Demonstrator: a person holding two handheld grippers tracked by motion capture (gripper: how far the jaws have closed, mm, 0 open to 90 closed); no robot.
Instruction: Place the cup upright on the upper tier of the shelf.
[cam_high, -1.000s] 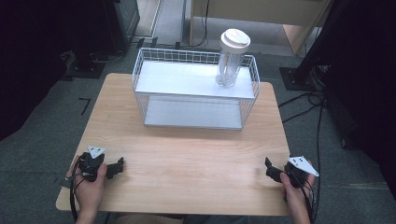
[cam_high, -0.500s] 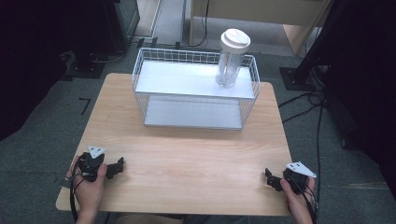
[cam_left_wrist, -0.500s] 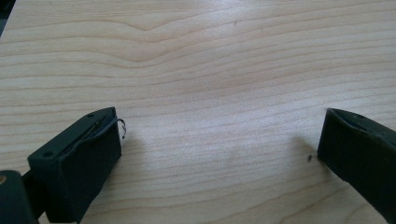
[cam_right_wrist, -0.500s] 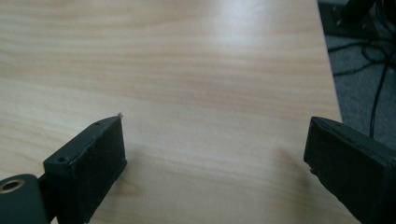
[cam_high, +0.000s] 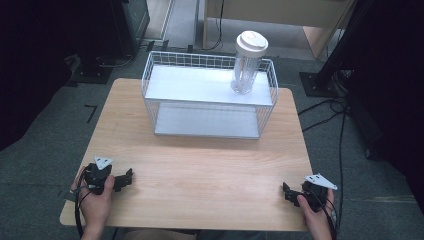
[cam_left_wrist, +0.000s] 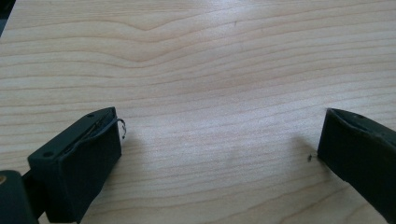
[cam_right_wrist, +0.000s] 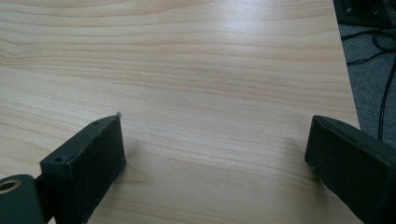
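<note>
My left gripper (cam_high: 129, 177) rests low over the wooden table (cam_high: 200, 160) near its front left corner. It is open, and bare wood lies between its jaws (cam_left_wrist: 219, 140). My right gripper (cam_high: 286, 192) sits near the front right corner, also open with only wood between its jaws (cam_right_wrist: 215, 149). Its jaws have just been opening a little. At the back of the table stands a white wire basket (cam_high: 210, 95). A clear tumbler with a white lid (cam_high: 248, 62) stands upright on the basket's upper white panel at the right end.
The table's right edge (cam_right_wrist: 345, 93) runs close beside the right gripper, with grey floor and black cables (cam_right_wrist: 373, 60) beyond it. Dark equipment stands (cam_high: 330, 75) flank the table at the back.
The right hand has drawn back slightly toward the near edge of the table. The left hand has stayed put.
</note>
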